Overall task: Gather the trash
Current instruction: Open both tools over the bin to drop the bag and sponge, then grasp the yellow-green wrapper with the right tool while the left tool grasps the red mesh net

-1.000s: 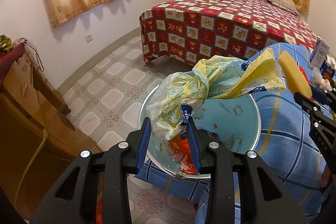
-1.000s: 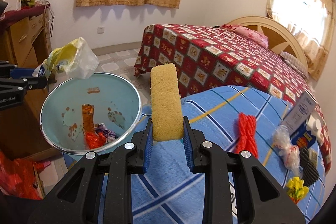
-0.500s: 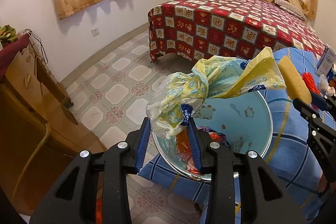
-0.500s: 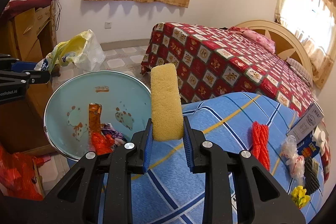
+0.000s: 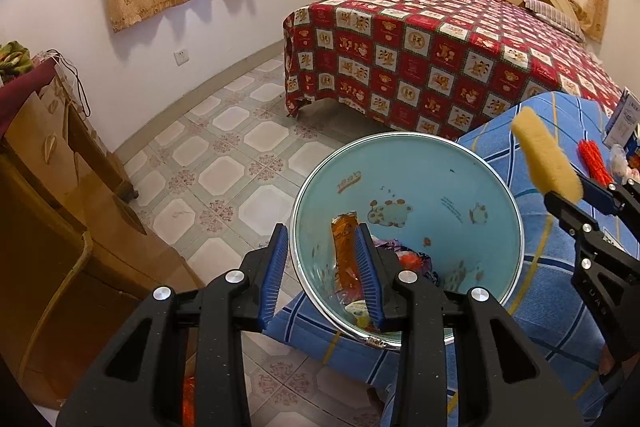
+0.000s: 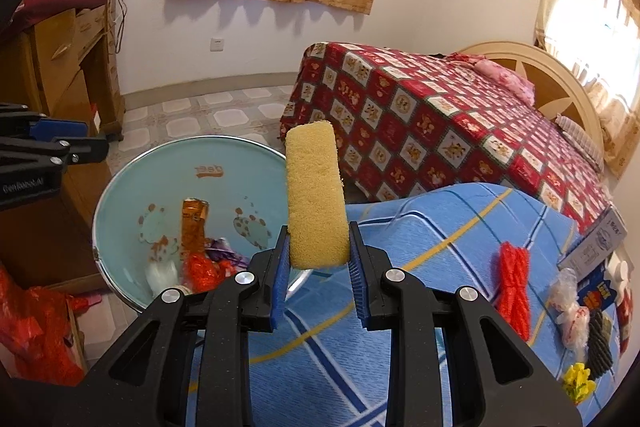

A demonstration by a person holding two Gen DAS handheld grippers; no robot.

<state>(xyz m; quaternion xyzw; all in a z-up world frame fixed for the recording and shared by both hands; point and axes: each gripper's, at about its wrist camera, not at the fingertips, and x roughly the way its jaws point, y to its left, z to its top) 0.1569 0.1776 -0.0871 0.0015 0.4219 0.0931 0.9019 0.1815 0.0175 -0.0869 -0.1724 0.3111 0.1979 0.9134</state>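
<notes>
A light blue trash bin [image 5: 440, 167] [image 6: 132, 203] stands beside the blue plaid table [image 6: 440, 227], with an orange wrapper [image 5: 344, 243] and other scraps inside. My left gripper [image 5: 322, 267] is open and empty over the bin's near rim. My right gripper [image 6: 318, 263] is shut on a yellow sponge [image 6: 316, 195], held upright above the table edge next to the bin. The sponge also shows in the left wrist view [image 5: 546, 159]. The yellow plastic bag is no longer in sight.
On the table lie a red string bundle [image 6: 514, 279], a clear wrapper [image 6: 568, 303], a black scourer [image 6: 598, 343], a yellow flower [image 6: 578, 379] and a box [image 6: 596, 243]. A bed [image 5: 440, 59] stands behind. A wooden cabinet [image 5: 48, 227] is at the left.
My left gripper has opened and let go of the yellow plastic bag, which has left view. The right gripper with the sponge has moved closer to the bin.
</notes>
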